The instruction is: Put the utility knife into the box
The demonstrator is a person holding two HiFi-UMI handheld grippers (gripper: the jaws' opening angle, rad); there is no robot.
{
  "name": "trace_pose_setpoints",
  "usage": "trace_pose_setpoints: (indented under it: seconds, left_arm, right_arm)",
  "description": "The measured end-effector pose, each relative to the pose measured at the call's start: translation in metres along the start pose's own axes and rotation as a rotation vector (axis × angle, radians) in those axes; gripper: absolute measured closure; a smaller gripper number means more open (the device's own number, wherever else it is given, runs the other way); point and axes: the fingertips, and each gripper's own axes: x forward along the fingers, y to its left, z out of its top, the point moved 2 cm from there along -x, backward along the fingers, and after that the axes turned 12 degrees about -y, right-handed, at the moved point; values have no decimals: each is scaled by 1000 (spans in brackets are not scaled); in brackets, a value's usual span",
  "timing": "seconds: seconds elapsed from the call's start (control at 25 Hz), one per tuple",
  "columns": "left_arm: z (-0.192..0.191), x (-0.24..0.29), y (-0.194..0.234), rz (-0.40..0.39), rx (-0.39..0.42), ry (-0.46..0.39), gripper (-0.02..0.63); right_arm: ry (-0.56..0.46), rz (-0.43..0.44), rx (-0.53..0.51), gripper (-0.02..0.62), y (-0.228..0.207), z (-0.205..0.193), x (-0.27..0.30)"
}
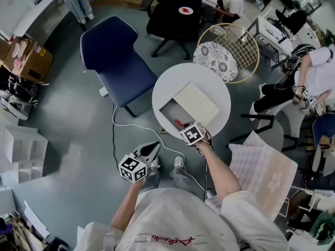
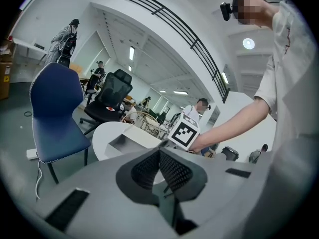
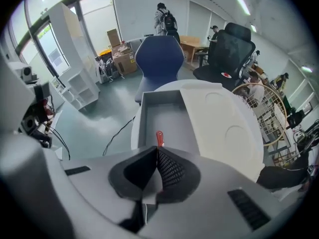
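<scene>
An open grey box (image 1: 171, 112) stands on the round white table (image 1: 170, 80), and its lid (image 1: 198, 102) lies flat beside it on the right. The red utility knife (image 1: 180, 123) lies on the box floor near the front wall. My right gripper (image 1: 192, 134) hangs just above it, pointing steeply down. In the right gripper view the jaws (image 3: 157, 152) are shut with nothing between them, and the knife (image 3: 159, 137) shows just past their tips, inside the box (image 3: 164, 114). My left gripper (image 1: 155, 147) is low at the left, off the table, shut and empty (image 2: 159, 153).
A blue chair (image 1: 112, 56) stands left of the table and a black office chair (image 1: 175, 9) stands behind it. At the back right is a gold wire chair (image 1: 238, 48) with a patterned cushion. A white cable (image 1: 125, 125) runs across the floor. People sit at the right.
</scene>
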Motion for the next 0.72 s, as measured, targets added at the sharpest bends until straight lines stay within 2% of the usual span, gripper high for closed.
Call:
trace_pose_setpoints:
  seconds: [0.24,0.48,0.72]
  left_arm:
    - [12,0,-1,-74,24,13,595]
    - [17,9,-7,-185,54,48,595]
    - [20,17,-21,-255,86,65,595]
  right_arm:
    - [-185,-76,82,578,10,22,-23]
    - [-310,-152,247,578,18,28,-53]
    - [-495,-191,441,578,27,22,-87]
